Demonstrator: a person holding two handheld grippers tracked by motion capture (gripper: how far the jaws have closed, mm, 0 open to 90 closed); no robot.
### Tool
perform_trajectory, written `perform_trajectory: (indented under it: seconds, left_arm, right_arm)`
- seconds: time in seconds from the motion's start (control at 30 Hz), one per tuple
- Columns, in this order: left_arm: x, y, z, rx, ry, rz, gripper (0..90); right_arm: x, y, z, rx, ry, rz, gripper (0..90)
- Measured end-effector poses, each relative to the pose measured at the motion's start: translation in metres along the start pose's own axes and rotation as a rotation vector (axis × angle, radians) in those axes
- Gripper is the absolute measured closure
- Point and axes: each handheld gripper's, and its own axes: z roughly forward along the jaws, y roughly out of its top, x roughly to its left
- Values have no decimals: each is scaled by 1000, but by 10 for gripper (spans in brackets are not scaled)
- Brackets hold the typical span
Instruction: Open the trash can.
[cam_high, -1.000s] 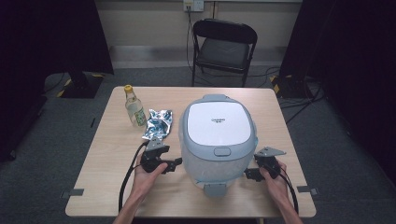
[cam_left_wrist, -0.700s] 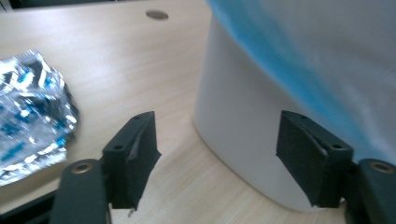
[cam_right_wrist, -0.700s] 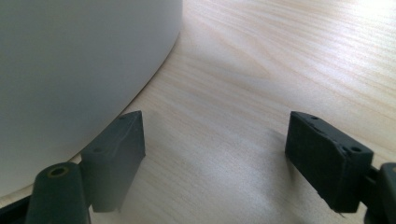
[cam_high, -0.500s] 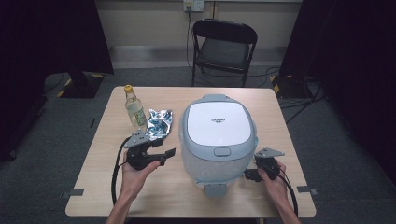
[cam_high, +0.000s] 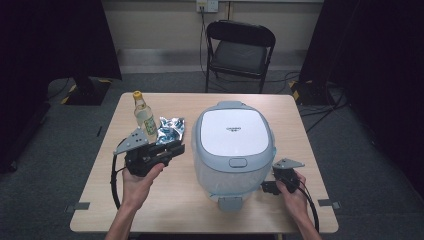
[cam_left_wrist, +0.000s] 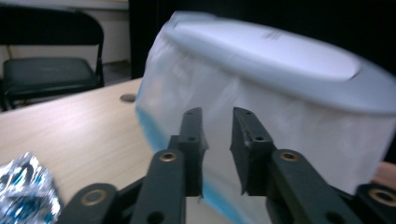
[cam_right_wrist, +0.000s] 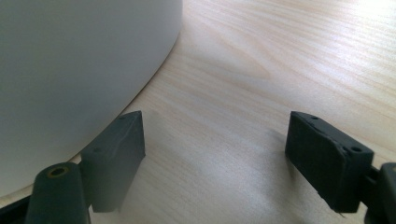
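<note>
A white rice cooker (cam_high: 233, 145), lid shut, stands at the middle of the wooden surface (cam_high: 300, 125). The left tongs (cam_high: 176, 148) are held above the surface left of the cooker, jaws pointing at its side, a narrow gap between them, holding nothing. The right tongs (cam_right_wrist: 215, 154) rest low at the cooker's near right base, jaws wide apart. A yellow-capped bottle (cam_high: 143, 115) and a foil packet (cam_high: 170, 129) sit at far left.

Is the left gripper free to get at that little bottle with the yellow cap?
Probably yes. The bottle stands just beyond the left gripper, with only the foil packet to its side. The gripper points at the rice cooker, so it must turn first.
</note>
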Motion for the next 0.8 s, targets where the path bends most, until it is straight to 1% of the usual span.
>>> perform_trajectory:
  seconds: [0.03,0.07,0.1,0.13,0.17,0.33,0.37,0.4,0.5,0.73,0.8]
  left_arm:
    - [-3,4,-1,-6,-13,4,807]
    - [-6,7,-1,-9,-14,12,831]
    - [-9,11,-1,-14,-26,23,859]
    - [-13,14,-2,-19,-40,21,886]
    - [-16,17,-2,-22,-47,34,900]
    - [-34,31,2,-32,-113,63,900]
    - [-37,34,4,-32,-124,74,900]
    - [-40,35,6,-35,-134,74,900]
    - [-49,37,15,-35,-180,77,900]
    - [-67,40,35,-3,-260,99,900]
    - [-71,40,43,13,-273,102,900]
  right_arm:
    - [0,0,0,0,0,0,191]
    - [0,0,0,0,0,0,191]
    - [0,0,0,0,0,0,191]
    - [0,0,0,0,0,0,191]
    - [0,0,0,0,0,0,191]
    - [0,0,0,0,0,0,191]
    - [0,0,0,0,0,0,191]
    - [0,0,0,0,0,0,191]
    - [0,0,0,0,0,0,191]
    - [0,0,0,0,0,0,191]
    - [0,0,0,0,0,0,191]
